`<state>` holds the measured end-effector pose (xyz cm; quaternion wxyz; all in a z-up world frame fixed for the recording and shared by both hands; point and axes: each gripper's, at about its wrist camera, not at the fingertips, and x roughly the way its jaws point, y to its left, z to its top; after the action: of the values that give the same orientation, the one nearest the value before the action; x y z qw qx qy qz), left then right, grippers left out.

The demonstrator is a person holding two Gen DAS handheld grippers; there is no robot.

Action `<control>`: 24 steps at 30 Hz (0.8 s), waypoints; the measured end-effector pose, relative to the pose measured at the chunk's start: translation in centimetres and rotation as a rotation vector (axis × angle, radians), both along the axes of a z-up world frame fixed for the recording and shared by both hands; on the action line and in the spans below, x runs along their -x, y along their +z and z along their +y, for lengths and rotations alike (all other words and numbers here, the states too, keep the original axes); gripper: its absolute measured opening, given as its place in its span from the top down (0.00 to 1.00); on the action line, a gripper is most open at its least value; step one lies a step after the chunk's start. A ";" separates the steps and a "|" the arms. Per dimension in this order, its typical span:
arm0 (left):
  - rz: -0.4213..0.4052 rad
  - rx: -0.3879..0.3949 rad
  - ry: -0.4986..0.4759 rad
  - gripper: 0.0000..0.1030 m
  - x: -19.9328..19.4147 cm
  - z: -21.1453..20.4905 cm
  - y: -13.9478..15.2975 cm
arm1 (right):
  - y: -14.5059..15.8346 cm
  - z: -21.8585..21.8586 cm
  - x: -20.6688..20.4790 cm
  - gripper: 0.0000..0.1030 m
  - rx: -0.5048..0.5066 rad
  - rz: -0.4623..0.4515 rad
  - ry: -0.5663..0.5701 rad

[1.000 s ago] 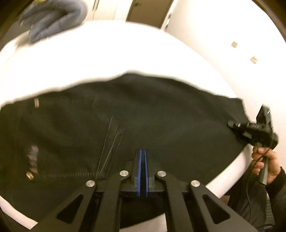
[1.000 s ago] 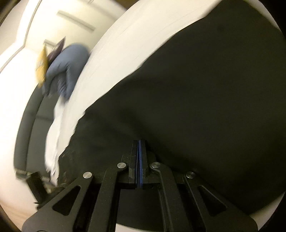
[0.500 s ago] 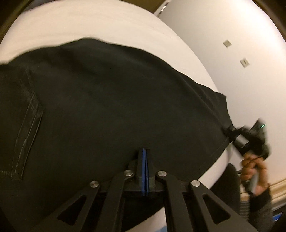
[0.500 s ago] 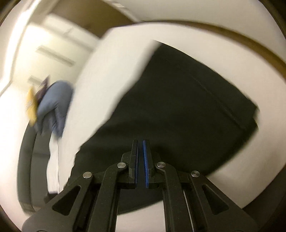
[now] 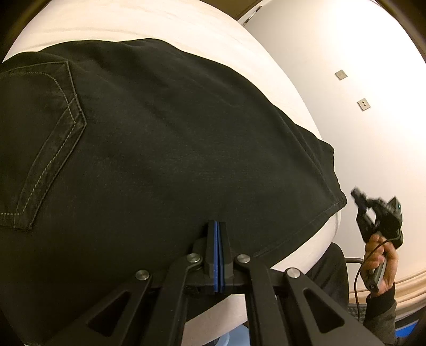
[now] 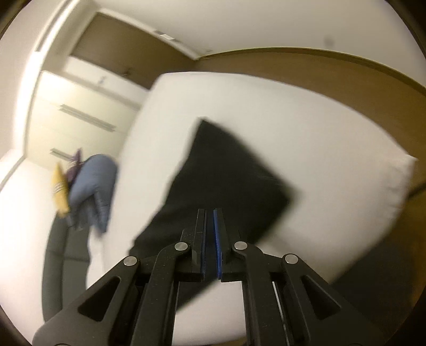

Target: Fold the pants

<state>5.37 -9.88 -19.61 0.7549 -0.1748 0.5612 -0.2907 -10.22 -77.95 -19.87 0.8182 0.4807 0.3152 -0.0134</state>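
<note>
Black pants lie flat on a white bed, back pocket up at the left. My left gripper points down at their near edge, pads pressed together on the fabric. In the left wrist view my right gripper is in a hand just off the hem corner, clear of the cloth. In the right wrist view the pants lie ahead on the bed. The right gripper is drawn back from them, its jaws opening with a narrow gap and nothing between them.
A blue-grey garment and a yellow bag rest on a dark seat left of the bed. A white wall with two small plates stands close on the right. Wooden floor lies beyond the bed.
The folded-over pants settled flat, back pocket now on top, as my left gripper sank. My right gripper let go of the hem corner, parted its jaws and pulled back from the bed.
</note>
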 end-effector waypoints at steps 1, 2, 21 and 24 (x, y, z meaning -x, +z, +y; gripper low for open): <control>-0.002 -0.004 0.001 0.96 0.1 -0.2 0.0 | 0.1 0.5 -1.2 0.94 -0.022 -0.013 0.034; -0.006 -0.009 0.001 0.96 0.1 -0.3 0.1 | -0.4 1.3 -2.8 0.94 -0.044 -0.018 0.074; -0.186 -0.115 0.300 0.79 -2.9 14.6 4.0 | 1.3 13.4 -7.9 0.94 0.222 0.160 0.249; -0.146 -0.123 0.334 0.91 -3.9 17.1 2.2 | 4.4 21.0 -11.2 0.94 0.271 0.086 0.421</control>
<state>9.26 7.22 -17.46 0.8406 -0.1975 0.4849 -0.1386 0.97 -56.94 -15.47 0.8457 0.2893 0.4384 0.0946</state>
